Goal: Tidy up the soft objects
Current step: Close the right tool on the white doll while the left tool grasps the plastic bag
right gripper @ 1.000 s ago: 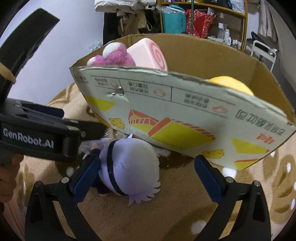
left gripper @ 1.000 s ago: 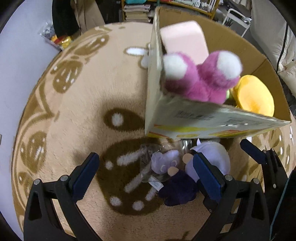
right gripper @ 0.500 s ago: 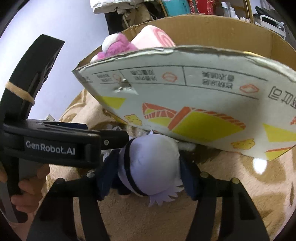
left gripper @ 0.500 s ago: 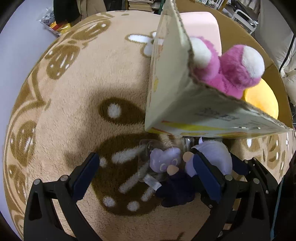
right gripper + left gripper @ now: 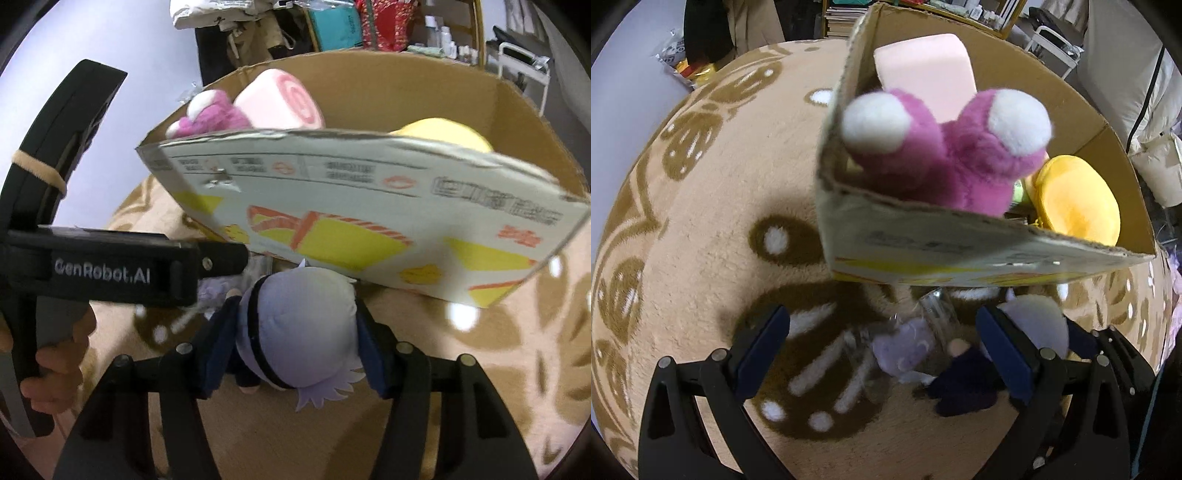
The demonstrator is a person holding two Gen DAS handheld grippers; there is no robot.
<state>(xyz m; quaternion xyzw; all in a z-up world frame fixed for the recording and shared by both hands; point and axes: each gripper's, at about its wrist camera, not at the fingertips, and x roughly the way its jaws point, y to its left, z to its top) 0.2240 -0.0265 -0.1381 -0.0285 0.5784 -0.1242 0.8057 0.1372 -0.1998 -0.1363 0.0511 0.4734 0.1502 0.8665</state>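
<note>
Gripping of the pale lilac doll (image 5: pixel 295 325) by the right tongs (image 5: pixel 291 350) is recorded: both blue pads are pressed against the sides of its rounded head, which lies on the rug (image 5: pixel 461 387) just in front of the cardboard box (image 5: pixel 369 229). The left tongs (image 5: pixel 882 347) are held wide apart and empty above a small lilac plush (image 5: pixel 905 347) in what appears to be a clear wrapper, though blur leaves that uncertain.

Progress: three soft items are already stored in the box, namely a magenta plush (image 5: pixel 945 155) with white pads, a pink roll cushion (image 5: pixel 923 70) and a yellow plush (image 5: pixel 1071 199). Two items are left on the rug, the doll and the small lilac plush, which lie just beside each other at the foot of the box. The doll is judged next in line for lifting over the near wall; most of the task is judged done.

Materials: the doll's head is smooth stretch fabric, dome-shaped, banded in black, with a dark body (image 5: pixel 964 387) and a fringe of pale hair. The magenta plush is long-piled and shaggy. The cushion is cylindrical, with a spiral printed on its end. The box is corrugated board, torn along the rim, printed yellow and orange. The rug is short tan fleece with brown and white patterns.
</note>
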